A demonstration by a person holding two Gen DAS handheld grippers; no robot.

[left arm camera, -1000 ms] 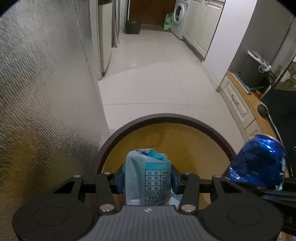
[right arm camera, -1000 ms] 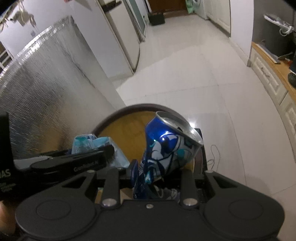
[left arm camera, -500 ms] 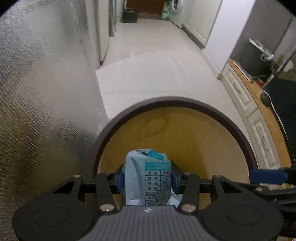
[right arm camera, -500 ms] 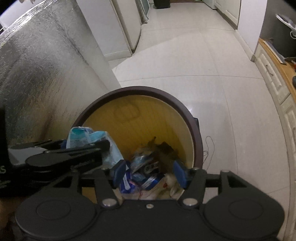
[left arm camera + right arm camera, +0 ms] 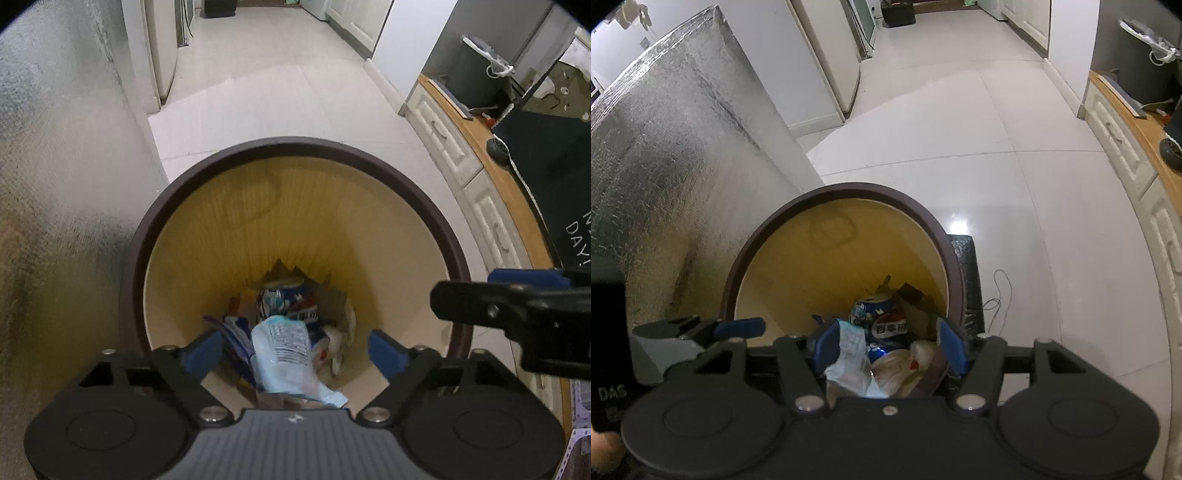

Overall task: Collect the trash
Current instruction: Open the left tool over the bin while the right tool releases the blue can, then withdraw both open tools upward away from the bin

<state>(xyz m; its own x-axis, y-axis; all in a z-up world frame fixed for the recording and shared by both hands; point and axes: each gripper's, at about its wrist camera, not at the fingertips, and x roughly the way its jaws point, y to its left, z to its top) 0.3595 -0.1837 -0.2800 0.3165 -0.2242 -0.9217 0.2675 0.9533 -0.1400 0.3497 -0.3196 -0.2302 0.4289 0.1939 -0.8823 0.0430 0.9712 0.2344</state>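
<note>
A round bin with a dark brown rim [image 5: 295, 144] and a yellow inner wall stands right under both grippers. My left gripper [image 5: 295, 350] is over its mouth and its jaws are opening. A pale blue snack packet [image 5: 284, 373] hangs loose between the blue pads, touching neither. A crushed blue can [image 5: 282, 297] lies on the trash at the bottom. My right gripper [image 5: 890, 343] stands open above the same bin's rim [image 5: 849, 190], with nothing between its pads. Below it I see the can [image 5: 882, 321] and the packet [image 5: 849, 354].
A tall silver foil-covered box [image 5: 665, 166] stands against the bin's left side. White cabinets with a wooden top [image 5: 480, 206] run along the right. A black mat [image 5: 964, 266] and a thin cable [image 5: 997, 291] lie on the white tiled floor by the bin.
The right gripper let the blue can go and it dropped into the bin. The left gripper then spread its jaws, freeing the packet, and sank closer to the bin's mouth.
</note>
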